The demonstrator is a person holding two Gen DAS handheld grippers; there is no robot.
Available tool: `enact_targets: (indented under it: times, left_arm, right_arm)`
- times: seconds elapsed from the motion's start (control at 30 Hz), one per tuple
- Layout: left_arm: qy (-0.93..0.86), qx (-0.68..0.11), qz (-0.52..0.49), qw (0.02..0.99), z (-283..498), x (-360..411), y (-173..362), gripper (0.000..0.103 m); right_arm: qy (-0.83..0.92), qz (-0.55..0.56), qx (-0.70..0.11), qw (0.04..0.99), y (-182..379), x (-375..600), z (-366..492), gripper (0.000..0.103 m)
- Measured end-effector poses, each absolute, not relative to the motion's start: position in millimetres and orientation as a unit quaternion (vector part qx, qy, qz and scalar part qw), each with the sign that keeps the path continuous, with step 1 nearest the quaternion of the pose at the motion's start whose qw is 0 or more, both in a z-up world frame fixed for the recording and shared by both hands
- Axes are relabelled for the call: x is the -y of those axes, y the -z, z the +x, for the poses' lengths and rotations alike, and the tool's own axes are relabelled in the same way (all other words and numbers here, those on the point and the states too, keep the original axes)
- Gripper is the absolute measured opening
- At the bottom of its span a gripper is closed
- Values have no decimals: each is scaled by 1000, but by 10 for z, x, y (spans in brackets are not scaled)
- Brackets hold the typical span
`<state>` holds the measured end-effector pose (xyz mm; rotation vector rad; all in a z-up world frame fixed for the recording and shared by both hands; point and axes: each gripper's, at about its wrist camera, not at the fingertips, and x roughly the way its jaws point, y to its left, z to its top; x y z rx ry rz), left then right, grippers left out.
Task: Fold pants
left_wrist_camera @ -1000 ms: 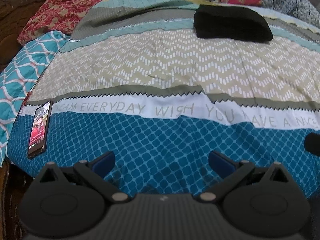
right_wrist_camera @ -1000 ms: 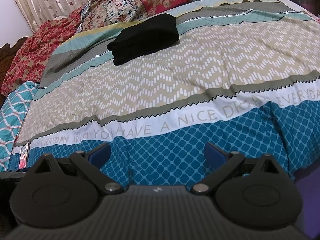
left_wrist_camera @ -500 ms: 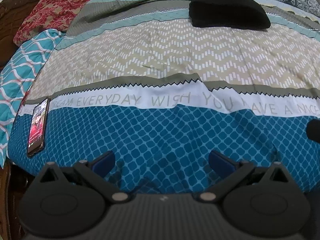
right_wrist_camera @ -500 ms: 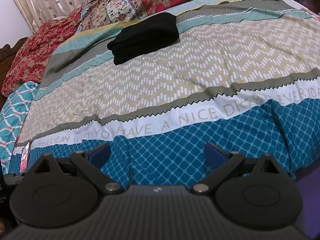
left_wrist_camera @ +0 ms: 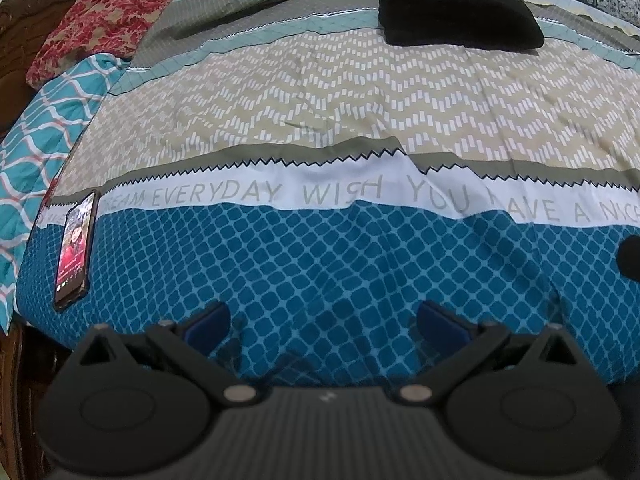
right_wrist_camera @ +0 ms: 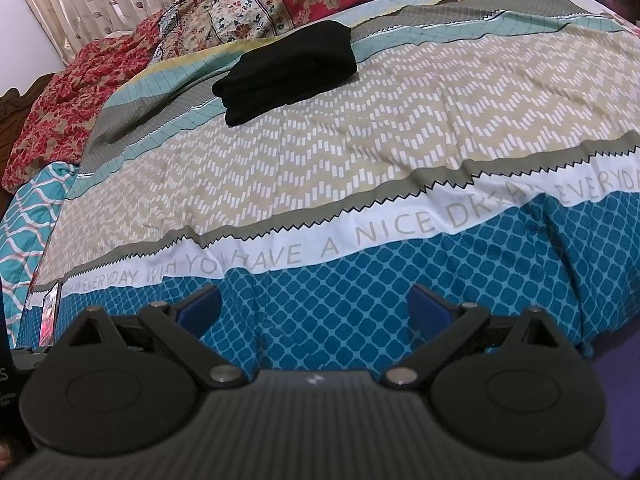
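Black pants (left_wrist_camera: 460, 14) lie folded in a thick stack at the far side of the bed; they also show in the right wrist view (right_wrist_camera: 290, 70). My left gripper (left_wrist_camera: 324, 322) is open and empty, held over the blue patterned near edge of the bedspread (left_wrist_camera: 320, 120), far from the pants. My right gripper (right_wrist_camera: 314, 308) is open and empty, also over the near blue edge of the bedspread (right_wrist_camera: 360, 140). Neither gripper touches the pants.
A phone (left_wrist_camera: 76, 246) with a lit screen lies at the bed's near left edge, seen also in the right wrist view (right_wrist_camera: 50, 314). Patterned pillows (right_wrist_camera: 260, 12) and a red quilt (left_wrist_camera: 100, 20) line the far side. A teal cloth (left_wrist_camera: 36, 140) hangs at left.
The left gripper has tilted slightly, so the bed and pants sit higher in its view. The right gripper has barely moved. The pants stay folded in place.
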<state>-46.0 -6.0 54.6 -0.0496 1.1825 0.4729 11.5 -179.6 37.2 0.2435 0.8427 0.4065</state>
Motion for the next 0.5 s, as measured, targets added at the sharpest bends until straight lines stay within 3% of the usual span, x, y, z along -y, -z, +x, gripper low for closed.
enact_targets:
  times: [0.5]
  left_arm:
    - [-219,-554,-30,803,-430,48,-542,103]
  right_arm:
    - [-196,117,-402,887,-355,1811,126,101]
